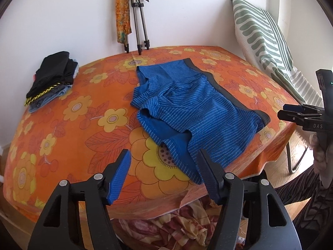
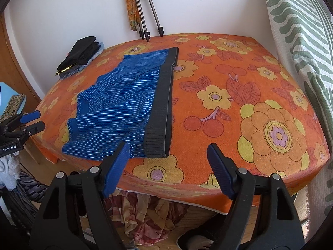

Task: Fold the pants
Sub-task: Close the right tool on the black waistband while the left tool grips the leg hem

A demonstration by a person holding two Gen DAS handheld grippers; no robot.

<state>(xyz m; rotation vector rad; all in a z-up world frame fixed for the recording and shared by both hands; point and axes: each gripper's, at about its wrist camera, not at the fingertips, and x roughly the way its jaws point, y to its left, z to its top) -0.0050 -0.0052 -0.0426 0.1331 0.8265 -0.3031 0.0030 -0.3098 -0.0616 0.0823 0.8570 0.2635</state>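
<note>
- Left gripper (image 1: 164, 156), jaws parted and empty, is angling down over the blue striped shorts (image 1: 187, 108) lying on the floral tabletop (image 1: 83, 112).
- Right gripper (image 2: 168, 152) is hovering open beside the waistband (image 2: 162, 108); only its view is showing the tabletop's bare right half.

Tripod (image 1: 139, 20) top beyond frame edge; striped cushion (image 2: 301, 41) cropped.

Black claw (image 1: 163, 156) frames, ribbed blue pads, perhaps rubber.

Blue striped shorts (image 1: 187, 104) lie unfolded, spread flat on orange tablecloth (image 1: 83, 125)
</note>
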